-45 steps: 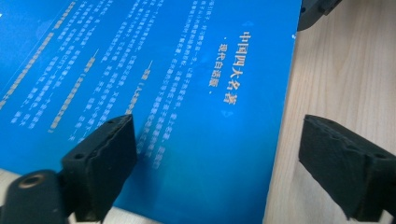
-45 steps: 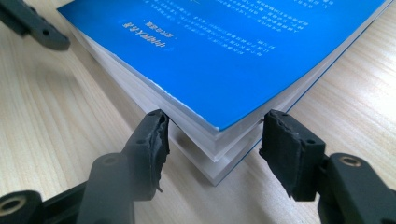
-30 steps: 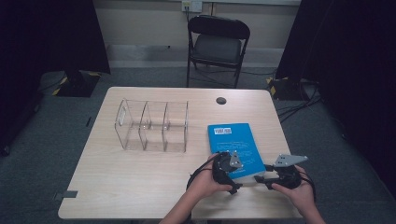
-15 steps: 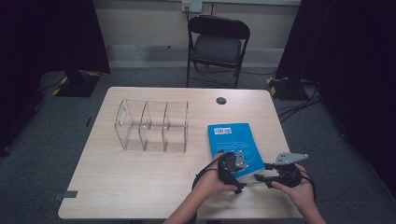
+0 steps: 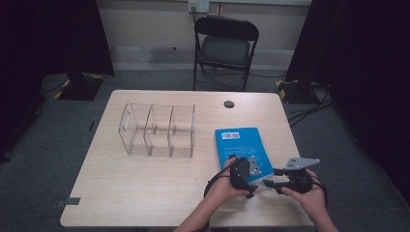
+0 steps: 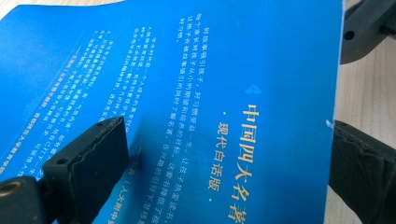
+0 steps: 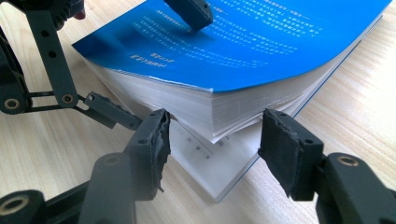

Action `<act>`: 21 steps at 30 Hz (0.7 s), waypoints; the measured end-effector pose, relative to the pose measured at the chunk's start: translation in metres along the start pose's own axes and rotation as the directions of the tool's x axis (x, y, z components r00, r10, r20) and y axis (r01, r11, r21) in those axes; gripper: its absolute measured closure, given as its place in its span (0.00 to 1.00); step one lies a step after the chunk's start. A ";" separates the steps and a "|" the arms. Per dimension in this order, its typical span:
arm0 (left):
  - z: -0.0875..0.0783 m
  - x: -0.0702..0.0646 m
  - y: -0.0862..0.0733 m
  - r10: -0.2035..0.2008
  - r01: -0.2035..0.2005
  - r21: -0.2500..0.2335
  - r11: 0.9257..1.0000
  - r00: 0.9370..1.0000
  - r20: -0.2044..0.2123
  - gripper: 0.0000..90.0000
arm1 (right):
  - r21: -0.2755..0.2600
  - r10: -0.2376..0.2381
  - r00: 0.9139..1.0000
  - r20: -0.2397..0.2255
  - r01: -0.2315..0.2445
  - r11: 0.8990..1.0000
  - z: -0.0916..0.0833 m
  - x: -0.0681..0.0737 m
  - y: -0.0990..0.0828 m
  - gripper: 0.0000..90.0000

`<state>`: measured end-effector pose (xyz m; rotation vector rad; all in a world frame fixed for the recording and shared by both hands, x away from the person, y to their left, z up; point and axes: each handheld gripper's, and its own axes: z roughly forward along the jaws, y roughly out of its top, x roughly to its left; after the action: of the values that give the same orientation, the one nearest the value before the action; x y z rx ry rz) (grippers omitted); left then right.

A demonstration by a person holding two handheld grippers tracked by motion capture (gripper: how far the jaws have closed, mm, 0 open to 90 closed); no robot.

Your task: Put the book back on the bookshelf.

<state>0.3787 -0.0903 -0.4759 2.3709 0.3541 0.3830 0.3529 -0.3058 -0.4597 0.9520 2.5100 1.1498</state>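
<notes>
From the high view, a pale wooden tabletop (image 5: 159, 193) is seen, with a blue book (image 5: 240, 145) lying flat toward 4 o'clock of its middle and a clear three-compartment organizer (image 5: 157, 129) at 10 o'clock. At the book's near end the left claw (image 5: 243, 175) is set on the cover, and the right claw (image 5: 271, 184) is held just beside it at 3 o'clock, level with the book's near right corner. In the left gripper view, the left claw (image 6: 224, 163) is seen open, one jaw resting on the blue cover (image 6: 210, 93) and the other past the book's edge. In the right gripper view, the right claw (image 7: 212, 140) stands open around the book's corner, the cover and upper pages (image 7: 219, 105) bowed upward above the bottom pages; no pad is seen pressing.
</notes>
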 end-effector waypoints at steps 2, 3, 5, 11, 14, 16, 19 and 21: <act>-0.001 0.001 -0.001 -0.010 0.010 -0.005 1.000 1.000 0.007 0.06 | 0.004 0.000 1.000 -0.003 0.000 1.000 0.000 -0.001 -0.001 0.48; -0.001 0.001 -0.001 -0.010 0.010 -0.005 1.000 1.000 0.007 0.06 | 0.004 0.000 1.000 -0.003 0.000 1.000 0.000 -0.001 -0.001 0.48; -0.002 0.004 -0.002 -0.028 0.028 -0.020 0.999 0.999 0.027 0.07 | 0.003 -0.003 1.000 -0.008 0.003 1.000 0.001 -0.002 -0.002 0.48; -0.006 0.006 0.000 -0.037 0.037 -0.012 0.999 0.998 0.053 0.12 | 0.006 0.005 1.000 -0.007 -0.005 1.000 0.001 -0.001 -0.001 0.48; -0.005 0.003 0.003 -0.034 0.037 -0.042 0.998 0.998 0.058 0.18 | 0.005 0.006 1.000 -0.010 -0.006 1.000 0.000 -0.001 0.001 0.48; -0.005 0.003 0.003 -0.028 0.030 -0.041 0.999 0.998 0.053 0.18 | 0.004 0.008 1.000 -0.012 -0.008 1.000 0.000 -0.002 0.001 0.48; -0.005 0.004 0.005 -0.016 0.017 -0.017 1.000 0.999 0.045 0.20 | 0.008 0.014 1.000 -0.016 -0.014 1.000 0.000 -0.002 0.002 0.48; -0.004 0.003 0.004 -0.021 0.022 -0.032 0.999 0.999 0.039 0.21 | 0.009 0.012 1.000 -0.012 -0.012 1.000 0.000 -0.002 0.002 0.48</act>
<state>0.3806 -0.0903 -0.4697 2.3373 0.3523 0.3296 0.3552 -0.3058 -0.4580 0.9669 2.5244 1.1517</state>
